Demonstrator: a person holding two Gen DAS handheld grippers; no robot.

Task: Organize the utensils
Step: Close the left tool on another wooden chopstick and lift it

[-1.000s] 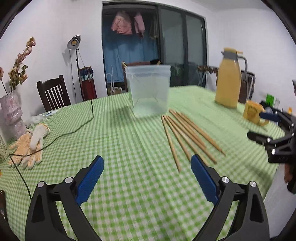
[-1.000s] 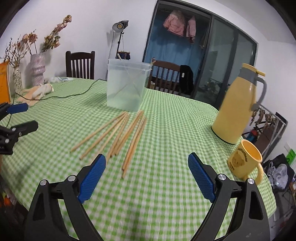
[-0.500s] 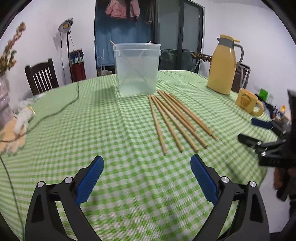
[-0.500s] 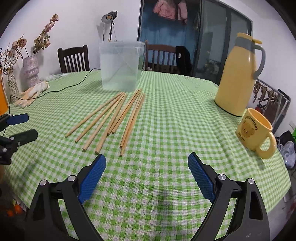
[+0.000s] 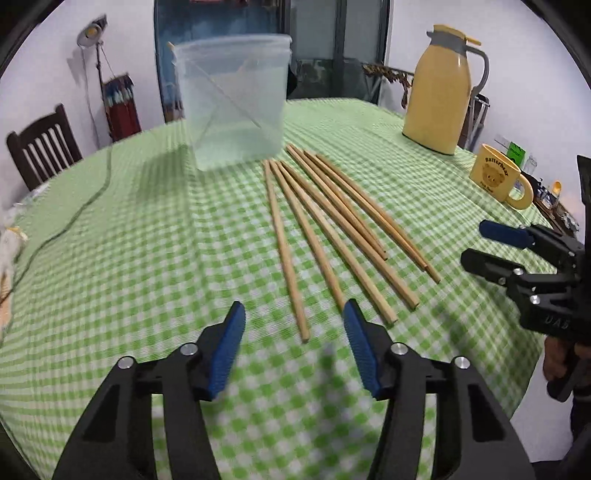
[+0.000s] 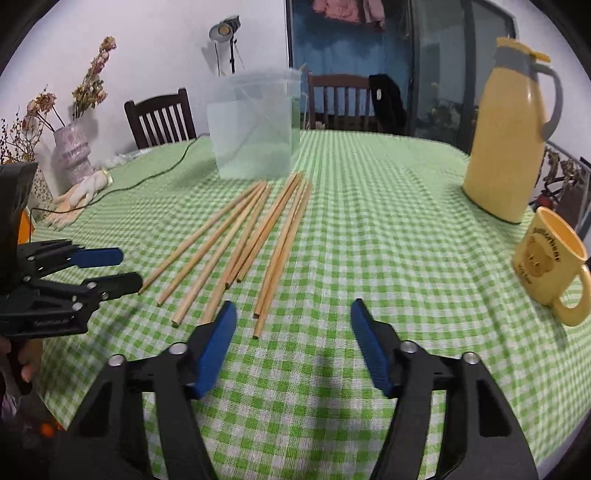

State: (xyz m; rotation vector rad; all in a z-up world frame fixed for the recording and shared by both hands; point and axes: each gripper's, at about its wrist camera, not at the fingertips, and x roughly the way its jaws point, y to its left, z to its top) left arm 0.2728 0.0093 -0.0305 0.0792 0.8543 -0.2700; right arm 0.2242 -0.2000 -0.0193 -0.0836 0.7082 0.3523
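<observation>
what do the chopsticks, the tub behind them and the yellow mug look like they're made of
Chopsticks: probably bamboo or light wood, matte and unlacquered, going by the pale tan, dull surface.
Tub: frosted translucent plastic; two sticks inside show faintly through its wall.
Yellow mug: likely glazed ceramic or glossy plastic, smooth, with a printed bear; the look leaves it open.

Off to your right on the green-checked tabletop (image 6: 369, 229) stands a tall yellow thermos jug (image 6: 511, 136) with a grey handle, upright. Just beside it, nearer you, sits a yellow bear-print mug (image 6: 550, 258), its handle turned toward the tabletop's edge. On your far left a black cable (image 5: 85, 206) trails across the cloth, and pale work gloves (image 6: 79, 195) lie near a mottled vase (image 6: 72, 153) of dried flowers. Behind the tabletop you can see dark wooden chairs (image 6: 160, 118), a standing lamp (image 6: 223, 33), and pink clothes (image 6: 347, 9) hanging at the glass doorway.
</observation>
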